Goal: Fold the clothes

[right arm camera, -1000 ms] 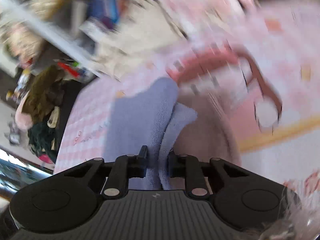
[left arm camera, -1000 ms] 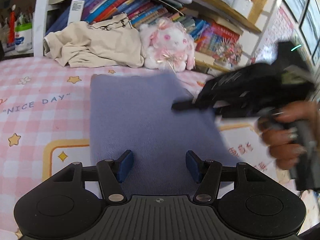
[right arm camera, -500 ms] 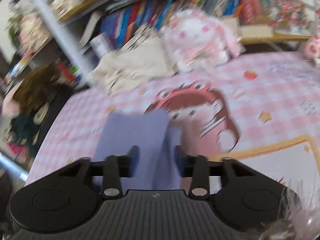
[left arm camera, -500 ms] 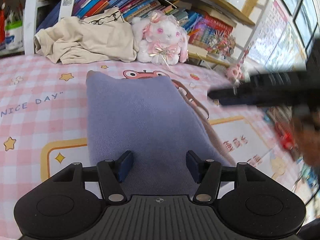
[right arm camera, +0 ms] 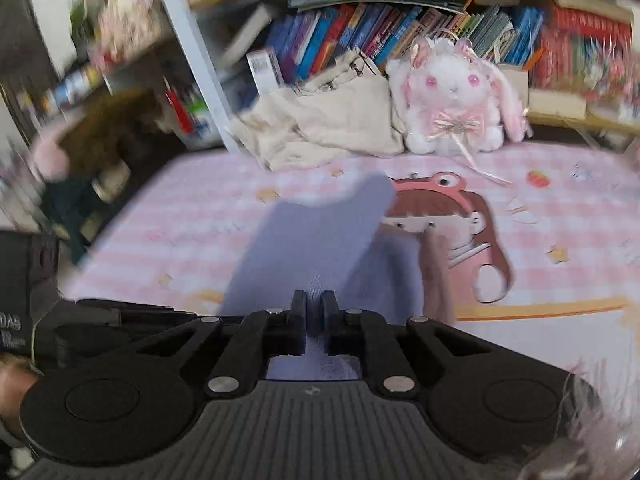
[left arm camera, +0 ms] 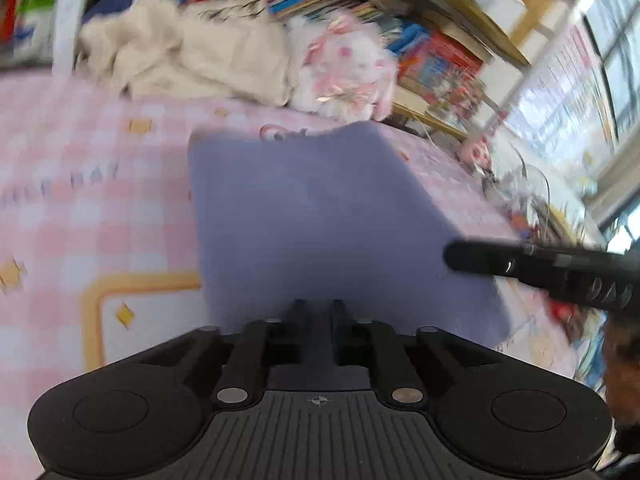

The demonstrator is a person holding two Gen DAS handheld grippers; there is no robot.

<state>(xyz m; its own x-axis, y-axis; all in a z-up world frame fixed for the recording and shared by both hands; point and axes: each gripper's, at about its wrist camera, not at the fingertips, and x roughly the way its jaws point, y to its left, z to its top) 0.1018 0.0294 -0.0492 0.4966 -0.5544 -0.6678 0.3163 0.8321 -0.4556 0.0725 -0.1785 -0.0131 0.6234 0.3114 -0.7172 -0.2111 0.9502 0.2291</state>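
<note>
Left wrist view: the left gripper (left arm camera: 318,308) has its two fingers pinched onto the near edge of one lavender garment (left arm camera: 320,216), which spreads over the pink checked cloth (left arm camera: 80,208). The right gripper (left arm camera: 472,258) meets the garment's right edge; whether it grips there, this view can't tell. One cream garment (left arm camera: 192,52) and one plush rabbit (left arm camera: 344,68) sit behind.

Right wrist view: the right gripper (right arm camera: 314,308) is clamped on that same lavender fabric (right arm camera: 320,236), two fingers nearly together. One rabbit (right arm camera: 456,100), one cream heap (right arm camera: 320,128), many books (right arm camera: 360,32).
</note>
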